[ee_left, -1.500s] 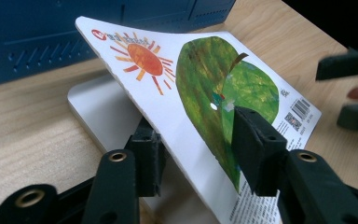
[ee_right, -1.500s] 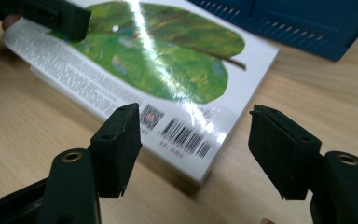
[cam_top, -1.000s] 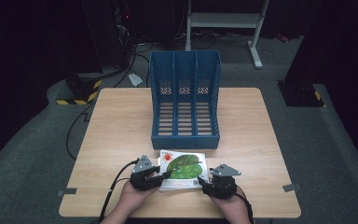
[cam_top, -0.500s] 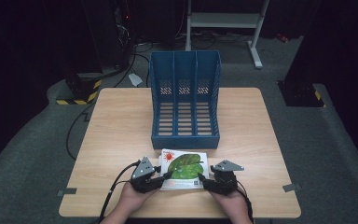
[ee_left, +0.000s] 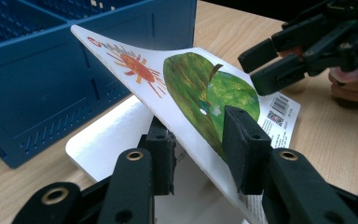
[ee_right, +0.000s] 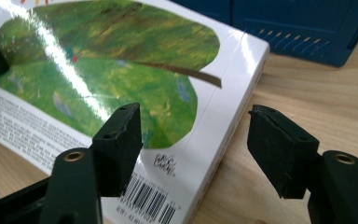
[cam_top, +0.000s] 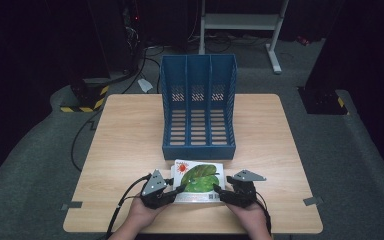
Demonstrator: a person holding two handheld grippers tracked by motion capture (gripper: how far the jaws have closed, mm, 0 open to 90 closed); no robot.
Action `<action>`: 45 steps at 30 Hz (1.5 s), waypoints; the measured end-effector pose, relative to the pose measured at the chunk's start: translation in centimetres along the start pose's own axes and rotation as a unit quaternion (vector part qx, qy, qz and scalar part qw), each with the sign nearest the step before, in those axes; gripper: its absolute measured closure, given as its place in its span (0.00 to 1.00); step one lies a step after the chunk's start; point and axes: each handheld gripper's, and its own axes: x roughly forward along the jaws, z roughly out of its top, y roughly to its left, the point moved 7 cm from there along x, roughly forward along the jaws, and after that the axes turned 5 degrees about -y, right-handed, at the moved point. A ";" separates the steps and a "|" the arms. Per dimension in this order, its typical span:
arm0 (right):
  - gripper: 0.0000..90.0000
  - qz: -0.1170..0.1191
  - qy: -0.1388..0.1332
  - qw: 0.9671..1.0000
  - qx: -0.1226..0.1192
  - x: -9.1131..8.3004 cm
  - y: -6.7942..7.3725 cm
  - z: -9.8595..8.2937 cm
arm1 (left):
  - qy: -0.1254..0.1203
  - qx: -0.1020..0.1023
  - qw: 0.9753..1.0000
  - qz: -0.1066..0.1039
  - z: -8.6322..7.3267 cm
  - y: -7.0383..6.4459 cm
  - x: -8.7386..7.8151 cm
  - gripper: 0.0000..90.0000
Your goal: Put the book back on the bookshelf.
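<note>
At the near edge of the table [cam_top: 130,130], centred: one book [cam_top: 198,181], glossy cover up, showing a green leaf and a red-orange sun. Its long axis runs left to right, parallel to the near edge; the sun end lies to the far left, the barcode corner to the near right. The spine is on the right side, as the right gripper view shows.

Just beyond the book: blue rack [cam_top: 198,105], three compartments, open side facing near, its front lip close to the book's far edge, touching or not I cannot tell.

Left gripper [cam_top: 166,192], held in the person's left hand [cam_top: 142,215], at the book's near-left corner. In the left gripper view the cover [ee_left: 186,88] is lifted and tilted, rising toward the rack, with white pages [ee_left: 116,135] flat beneath. One jaw sits under the cover, the other on top over the leaf; jaws narrow, clamped on the cover.

Right gripper [cam_top: 230,192], held in the right hand [cam_top: 252,217], at the book's near-right corner. In the right gripper view its jaws stand wide apart, straddling the spine edge: one jaw above the cover near the barcode [ee_right: 142,203], the other over bare table to the right. Neither jaw presses the book.
</note>
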 end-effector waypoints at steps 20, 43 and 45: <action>0.22 0.068 0.015 0.996 0.058 1.7 -0.5 0.5 | -0.023 0.072 0.997 0.010 0.0 -1.1 -0.7 0.73; 0.32 0.052 0.006 0.997 0.062 1.4 -0.2 0.8 | 0.009 -0.003 0.999 0.034 -0.4 -0.5 -0.2 0.72; 0.33 0.042 -0.002 0.998 0.053 1.1 -0.1 1.0 | 0.011 -0.018 0.999 0.039 -0.4 -0.3 -0.1 0.72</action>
